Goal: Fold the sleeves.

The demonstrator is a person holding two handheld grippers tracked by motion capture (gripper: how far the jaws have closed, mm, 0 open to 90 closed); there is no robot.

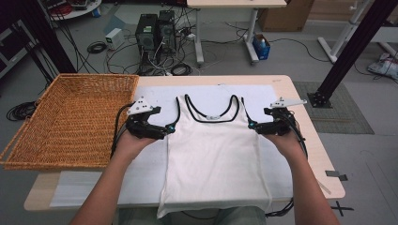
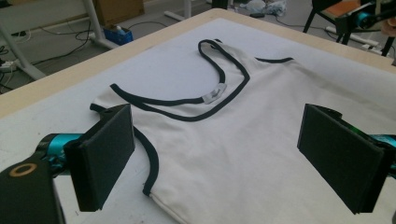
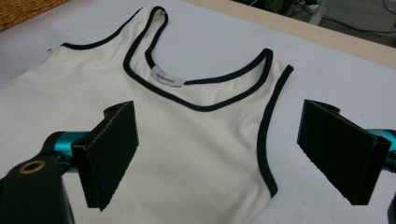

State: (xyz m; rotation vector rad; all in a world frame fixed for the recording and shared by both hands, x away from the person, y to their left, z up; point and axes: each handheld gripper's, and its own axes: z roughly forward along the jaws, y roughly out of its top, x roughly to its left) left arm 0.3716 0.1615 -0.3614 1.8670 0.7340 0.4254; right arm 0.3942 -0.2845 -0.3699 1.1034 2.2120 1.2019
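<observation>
- 2 grippers in play, 1 per hand, both over a white tank top w/ black trim, which lies flat on a white sheet covering the table.
- Tank top sits mid-table, neck end away from the person, hem hanging just over the near edge; straps spread out toward the far side.
- Left gripper hovers at the top's left armhole, jaws pointing inward toward the cloth; in the left gripper view they stand wide apart, nothing between the pads, trim of the armhole running just under the left-hand pad.
- Right gripper mirrors it at the right armhole, tips just beside the black trim. In the right gripper view the jaws are spread wide too, gripping nothing (cloth lies below them, not pinched).
- Small white label shows inside the back neckline, roughly centred betw. the straps.
- Wicker basket sits at the table's left end, overhanging the edge, just beside the left hand; well apart from the top.
- Right hand holds its gripper near the table's right side; black cables trail from both grippers toward the person.
- Floor beyond the table: 2 PC towers & loose cabling, plus a blue box by a desk leg.
</observation>
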